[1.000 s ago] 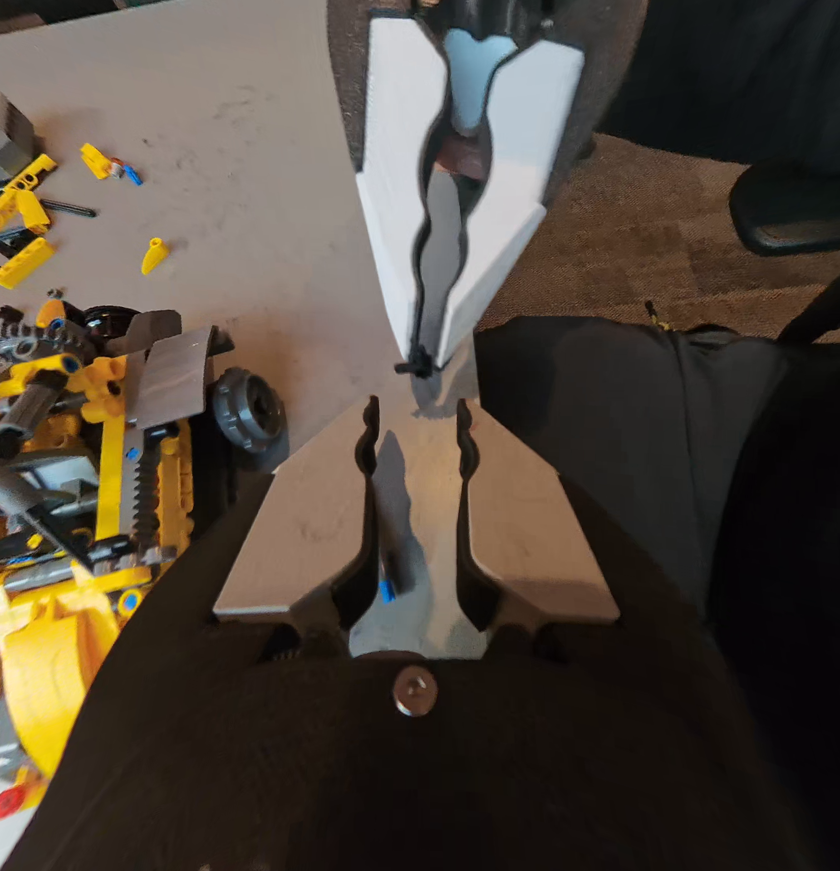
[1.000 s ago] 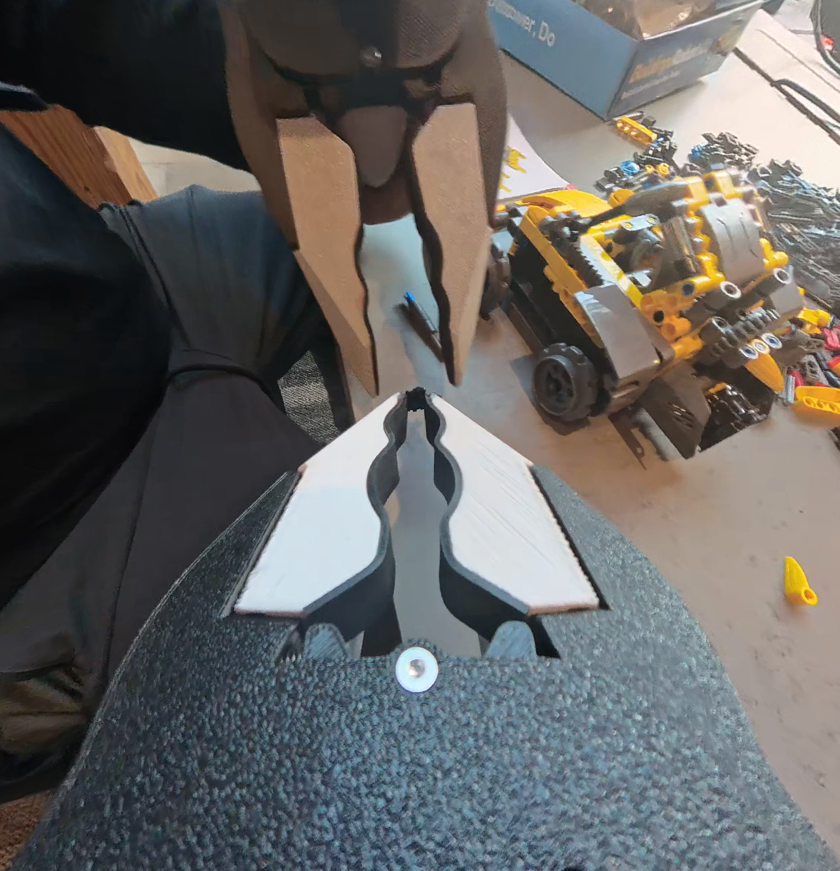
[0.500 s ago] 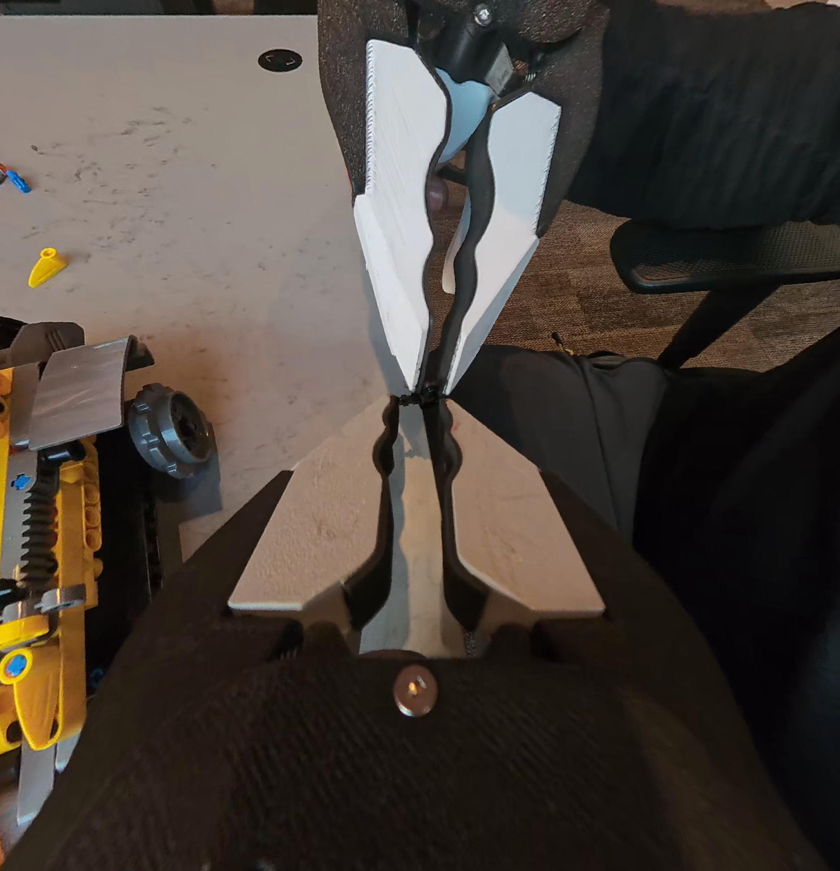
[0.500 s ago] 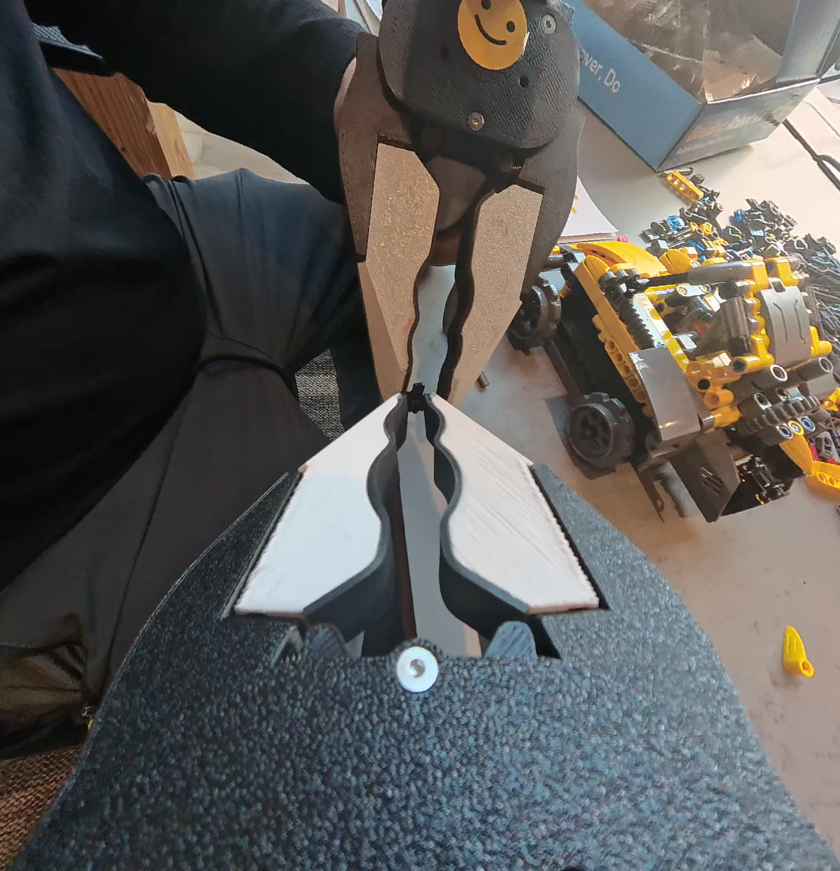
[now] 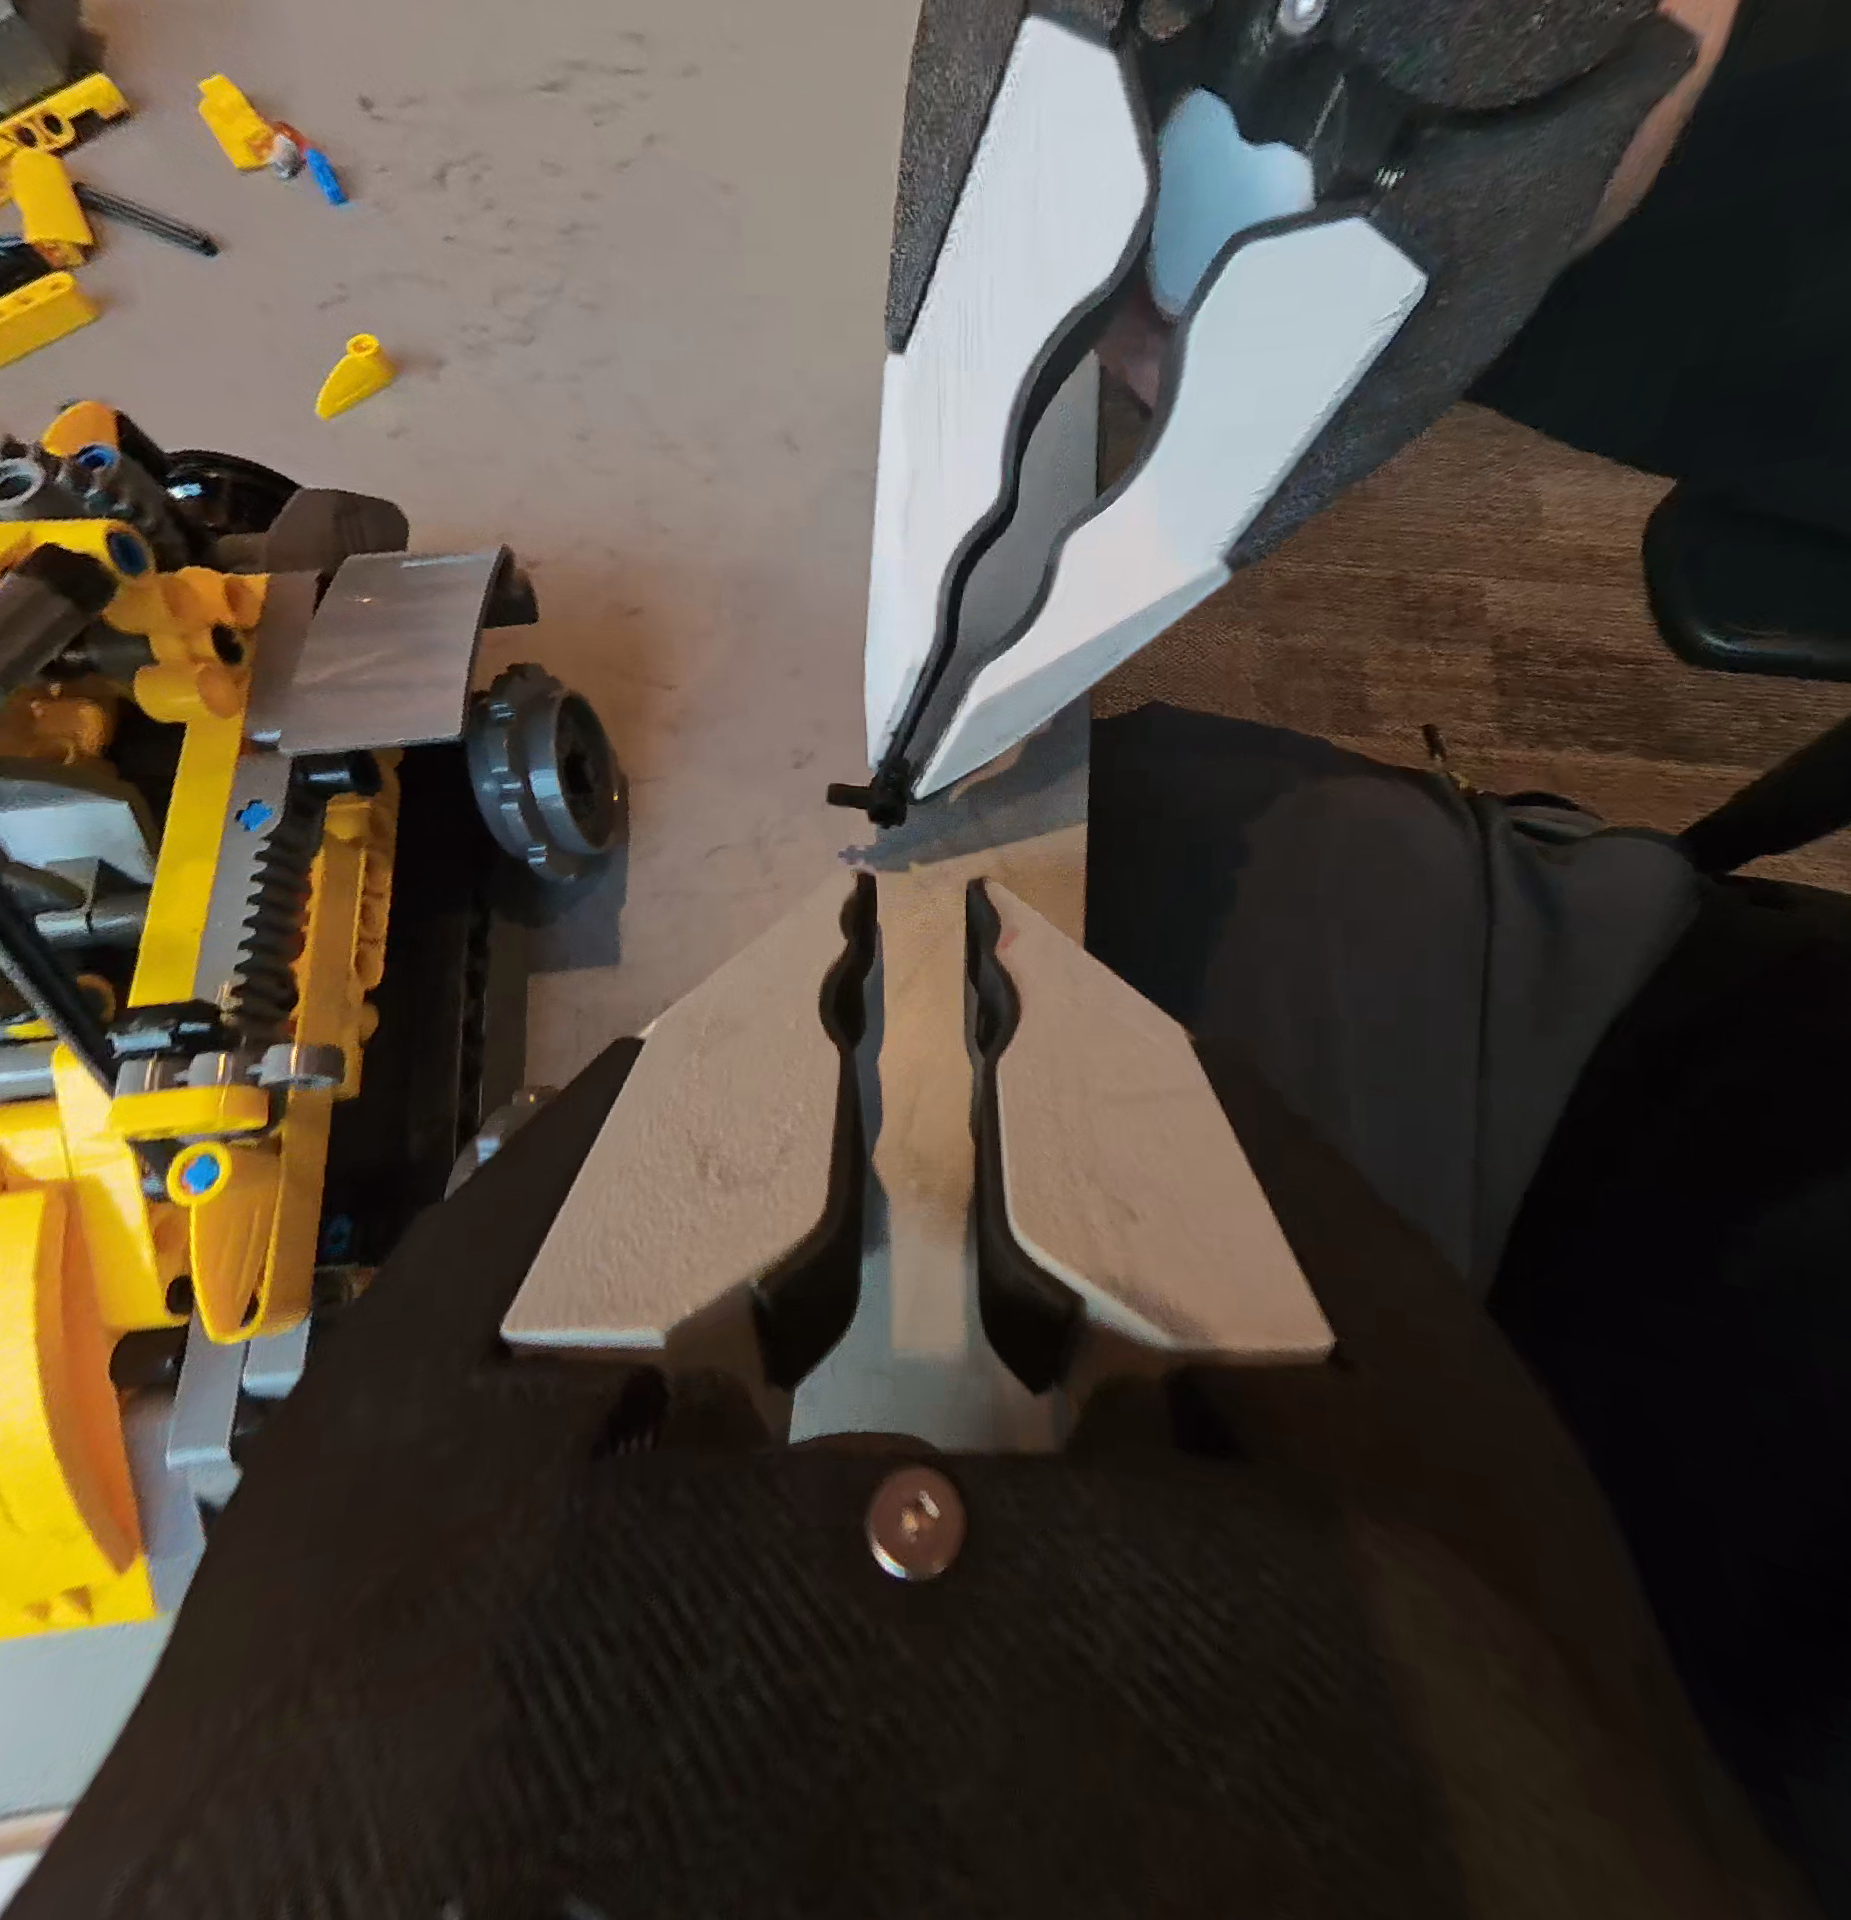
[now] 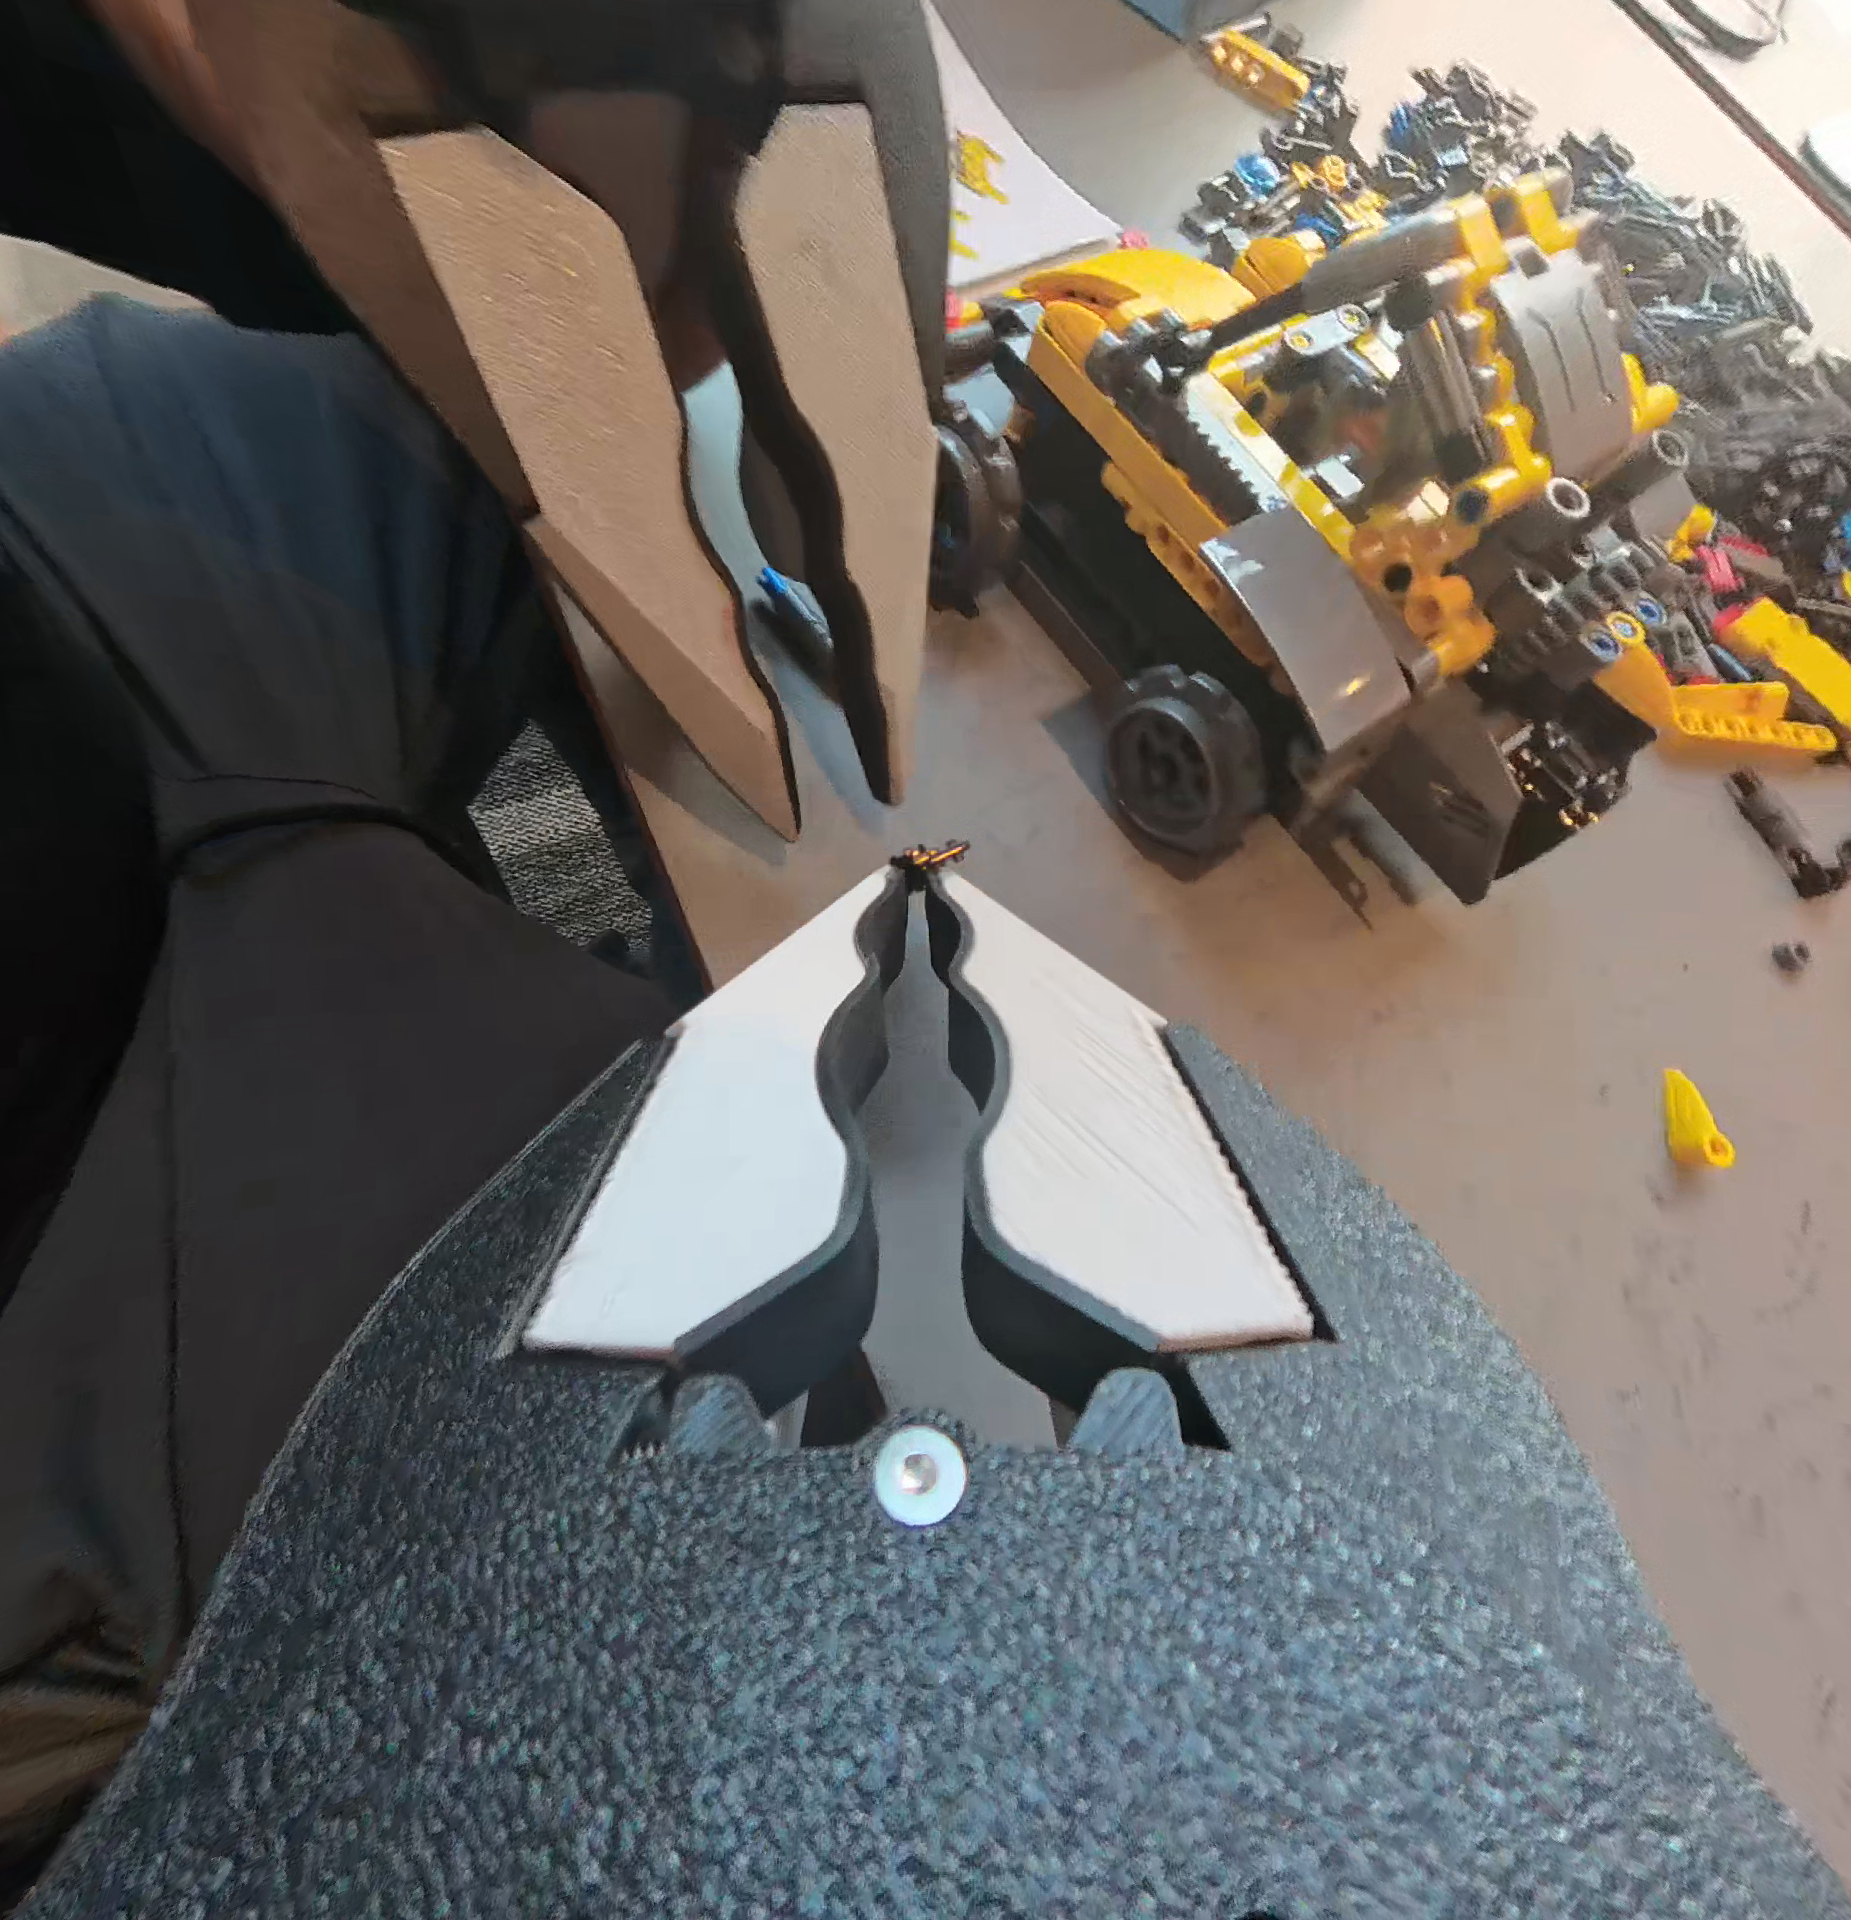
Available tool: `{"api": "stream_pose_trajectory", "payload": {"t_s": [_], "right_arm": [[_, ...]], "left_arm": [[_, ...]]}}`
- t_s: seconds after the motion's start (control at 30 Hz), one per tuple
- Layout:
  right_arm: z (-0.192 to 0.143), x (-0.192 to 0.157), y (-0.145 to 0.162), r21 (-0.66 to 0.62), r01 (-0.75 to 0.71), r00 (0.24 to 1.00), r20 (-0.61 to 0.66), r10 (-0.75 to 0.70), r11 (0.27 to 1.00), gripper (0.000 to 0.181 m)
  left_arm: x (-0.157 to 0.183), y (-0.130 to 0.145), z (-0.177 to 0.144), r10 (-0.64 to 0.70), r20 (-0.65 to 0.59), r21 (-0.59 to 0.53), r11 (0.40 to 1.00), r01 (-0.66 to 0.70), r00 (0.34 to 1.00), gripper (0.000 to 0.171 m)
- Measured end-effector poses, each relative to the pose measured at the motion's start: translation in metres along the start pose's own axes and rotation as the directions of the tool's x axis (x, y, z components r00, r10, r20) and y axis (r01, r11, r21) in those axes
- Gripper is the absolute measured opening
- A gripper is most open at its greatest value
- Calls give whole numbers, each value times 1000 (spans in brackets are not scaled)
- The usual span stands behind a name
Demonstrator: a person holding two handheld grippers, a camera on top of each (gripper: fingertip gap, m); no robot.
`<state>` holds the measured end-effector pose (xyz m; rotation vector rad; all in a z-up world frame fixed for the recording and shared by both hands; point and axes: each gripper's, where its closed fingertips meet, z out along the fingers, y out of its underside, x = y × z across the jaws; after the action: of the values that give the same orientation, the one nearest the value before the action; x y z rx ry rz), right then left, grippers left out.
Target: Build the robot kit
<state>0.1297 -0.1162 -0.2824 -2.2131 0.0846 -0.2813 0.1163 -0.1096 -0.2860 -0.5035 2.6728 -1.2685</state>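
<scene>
My right gripper (image 6: 921, 878) has white fingers and is shut on a small black pin (image 6: 931, 854) at its very tips. In the left wrist view it (image 5: 900, 779) comes in from the top, with the pin (image 5: 867, 798) sticking out to the left just above the table (image 5: 640, 312). My left gripper (image 5: 921, 888) is open and empty, its tips a short way from the pin. It also shows in the right wrist view (image 6: 838, 810), pointing down at the pin. A yellow and grey toy brick vehicle (image 5: 173, 935) stands to the left of both grippers.
The vehicle (image 6: 1316, 468) has a black wheel (image 6: 1181, 753) and a grey hub (image 5: 552, 774) on the near side. A blue-tipped pin (image 6: 791, 613), a yellow piece (image 6: 1695, 1132) and a pile of loose parts (image 6: 1679, 208) lie on the table. A person's dark clothing (image 5: 1420, 1039) is past the table edge. Left and right tips are no more than a few centimetres apart. The grey hub (image 5: 552, 774) is about 6 centimetres from both grippers' fingertips. It turns up in the right wrist view (image 6: 1163, 705) as well.
Half a second ago my left gripper's tips were closed in around the pin. Now they have opened and drawn back a little. The pin stays in my right gripper.
</scene>
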Motion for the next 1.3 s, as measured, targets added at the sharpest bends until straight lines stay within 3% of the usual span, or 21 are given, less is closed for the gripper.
{"api": "stream_pose_trajectory", "payload": {"t_s": [0.17, 0.33, 0.47, 0.57, 0.7, 0.93, 1.03, 1.13, 1.3], "right_arm": [[4, 0, -6, 27, -1, 996, -88, 3, 1000, 0], [8, -1, -8, 5, 55, 986, -157, -54, 998, 0], [-1, -7, -18, 58, 121, 978, -178, -109, 991, 0], [-2, -13, -22, 111, 22, 992, -123, -8, 994, 0], [2, -21, -29, 151, -134, 990, -24, 139, 979, 0], [4, -29, -35, 164, -318, 948, 92, 306, 934, 0], [4, -30, -32, 152, -321, 945, 112, 307, 935, 0], [-3, -19, -22, 130, -273, 962, 54, 268, 953, 2], [-6, -20, -18, 129, -273, 959, 116, 259, 953, 16]], "left_arm": [[-5, -9, -3, -132, -7, 71, 989, 132, 991, 9], [-3, -18, -6, -246, -95, 100, 962, 255, 965, 12], [2, -13, -18, -132, -67, 99, 985, 138, 989, 20], [3, -13, -28, 16, 18, 109, 994, -18, 1000, 20], [1, -7, -24, 204, 148, 41, 977, -212, 968, 19], [5, -2, -18, 375, 248, -42, 925, -377, 893, 7], [7, 1, -16, 392, 234, -52, 919, -391, 890, 6], [-2, 10, -14, 379, 231, -88, 925, -368, 896, 6], [17, -5, -16, 334, 133, 73, 936, -346, 933, 5]]}}
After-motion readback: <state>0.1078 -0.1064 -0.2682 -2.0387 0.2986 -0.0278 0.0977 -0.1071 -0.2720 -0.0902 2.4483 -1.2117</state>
